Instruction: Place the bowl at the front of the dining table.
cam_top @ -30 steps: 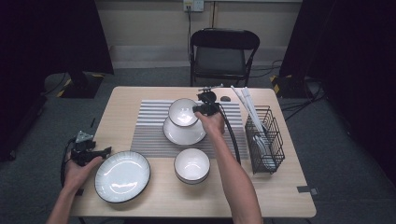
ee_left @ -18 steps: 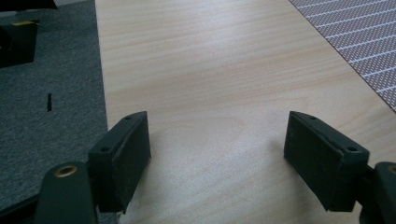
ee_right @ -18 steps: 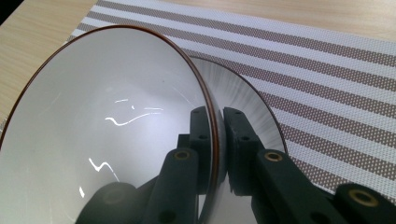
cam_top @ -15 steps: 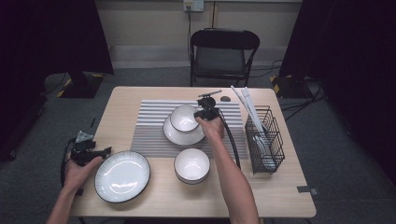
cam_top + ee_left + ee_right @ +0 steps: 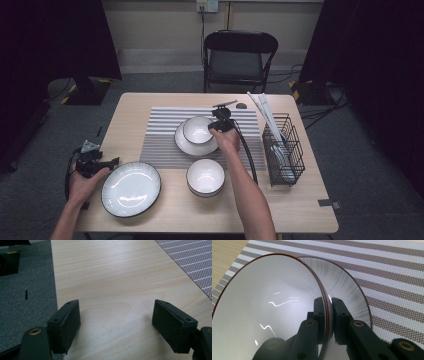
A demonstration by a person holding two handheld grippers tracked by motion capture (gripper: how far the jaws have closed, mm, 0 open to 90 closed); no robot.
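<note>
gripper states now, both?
Left gripper: open, empty, over bare table.
Right gripper: shut on bowl rim, above plate.

Left of my left gripper [image 5: 107,162] the bench [image 5: 135,107] is bare wood, free passage to the mat [image 5: 160,150]. Nearer me, big plate [image 5: 131,188] and front bowl [image 5: 205,176] block. Right side: wire rack [image 5: 285,150] walls it off; gap betw. rack and mat looks tight, prob. passable.

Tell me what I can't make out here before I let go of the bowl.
- Whether the bowl rests on the small plate: in the right gripper view the bowl's wall hides the contact.
- Rack contents: too small in the high view.
- Right gripper pads: hidden behind the bowl's rim.
</note>
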